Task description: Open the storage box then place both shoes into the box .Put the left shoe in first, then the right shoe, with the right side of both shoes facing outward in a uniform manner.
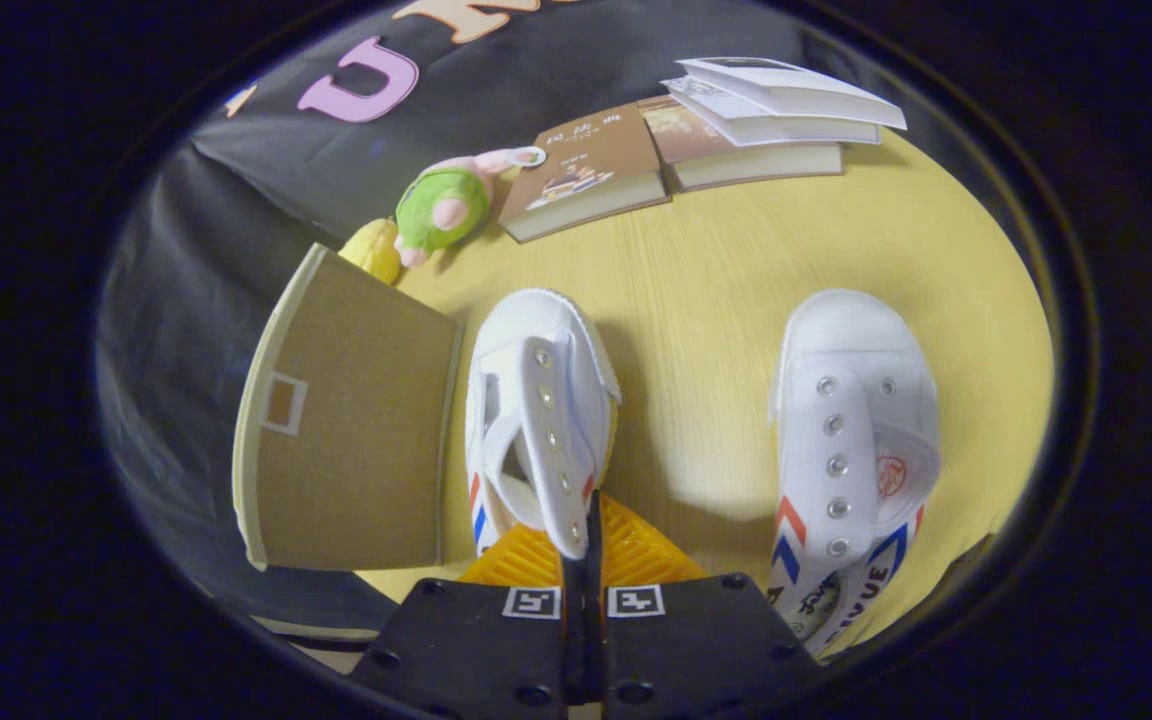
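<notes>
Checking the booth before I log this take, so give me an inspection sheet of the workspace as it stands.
Surface: pale wooden table, lit, shadows beside the shoes.
Job's things: cardboard storage box, flap raised, beside the held shoe; one white shoe pinched at its eyelet strip between the fingers; second white shoe lying apart on the table.
Clutter: books stacked at the far edge; green plush toy and a yellow toy near the box.
Gripper: gripper closed on the nearer shoe.
Cables: nothing seen.
Surroundings: black cloth booth wall.
</notes>
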Motion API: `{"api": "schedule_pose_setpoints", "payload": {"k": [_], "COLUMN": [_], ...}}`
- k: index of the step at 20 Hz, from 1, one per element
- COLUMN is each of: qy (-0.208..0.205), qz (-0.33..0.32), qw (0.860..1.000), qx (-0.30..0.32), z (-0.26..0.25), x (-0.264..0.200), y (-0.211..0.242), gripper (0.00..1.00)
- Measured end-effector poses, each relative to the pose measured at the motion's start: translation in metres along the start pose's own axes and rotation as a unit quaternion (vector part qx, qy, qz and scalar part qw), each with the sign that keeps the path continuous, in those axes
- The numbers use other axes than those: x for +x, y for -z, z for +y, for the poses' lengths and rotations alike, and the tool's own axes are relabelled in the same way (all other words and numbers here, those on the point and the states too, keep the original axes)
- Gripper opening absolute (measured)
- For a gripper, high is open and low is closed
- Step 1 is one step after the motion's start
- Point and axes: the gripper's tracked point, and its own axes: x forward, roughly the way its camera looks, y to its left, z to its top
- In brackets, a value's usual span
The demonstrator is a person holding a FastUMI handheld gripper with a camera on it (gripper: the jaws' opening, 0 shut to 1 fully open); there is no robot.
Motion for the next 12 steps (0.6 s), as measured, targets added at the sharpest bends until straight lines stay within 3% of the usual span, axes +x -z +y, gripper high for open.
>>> {"api": "schedule_pose_setpoints", "payload": {"k": [7,12], "qy": [-0.031,-0.036], "qz": [-0.014,-0.033], "qw": [0.997,0.998], "qx": [0.062,0.042], "z": [0.044,0.083], "x": [-0.040,-0.068], "y": [-0.035,-0.061], "gripper": [0.03,0.03]}}
